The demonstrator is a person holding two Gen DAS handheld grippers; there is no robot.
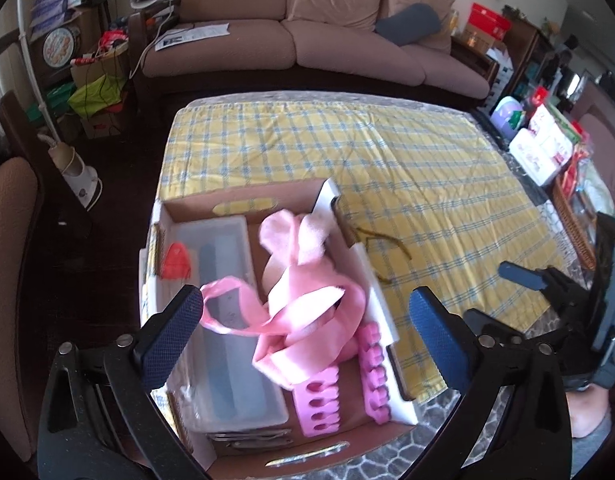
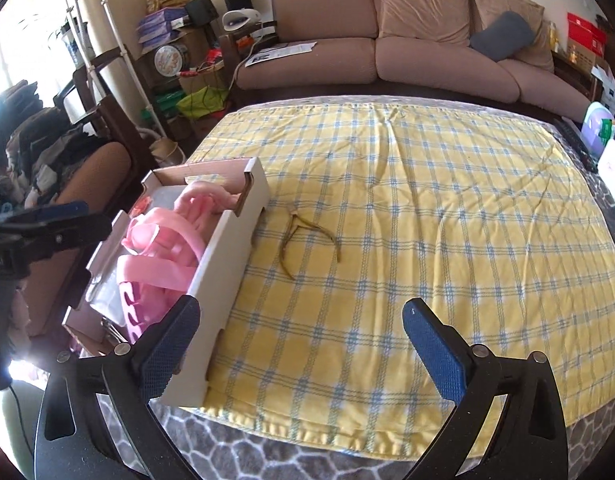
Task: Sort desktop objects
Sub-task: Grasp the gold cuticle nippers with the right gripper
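Observation:
A cardboard box [image 1: 381, 300] [image 2: 227, 248] stands at the left end of the yellow checked cloth [image 1: 407, 168] [image 2: 427, 220]. Inside lie a pink fabric headband with ribbons [image 1: 303, 300] [image 2: 163, 240], pink toe separators [image 1: 319, 400], a clear plastic case [image 1: 227, 280] and an orange piece [image 1: 175, 260]. My left gripper [image 1: 307, 328] hangs open over the box; a pink ribbon loop brushes its left fingertip [image 1: 179, 320]. My right gripper [image 2: 303, 340] is open over the cloth beside the box, nothing between its fingers. Brass-coloured nippers [image 2: 307, 236] [image 1: 383, 248] lie on the cloth just right of the box.
A brown sofa [image 2: 387, 48] runs behind the table. Boxes and packets [image 1: 543, 148] crowd the right edge. A chair [image 1: 11, 260] and cluttered shelves stand at the left. A grey patterned cover [image 2: 267, 452] shows at the table's front edge.

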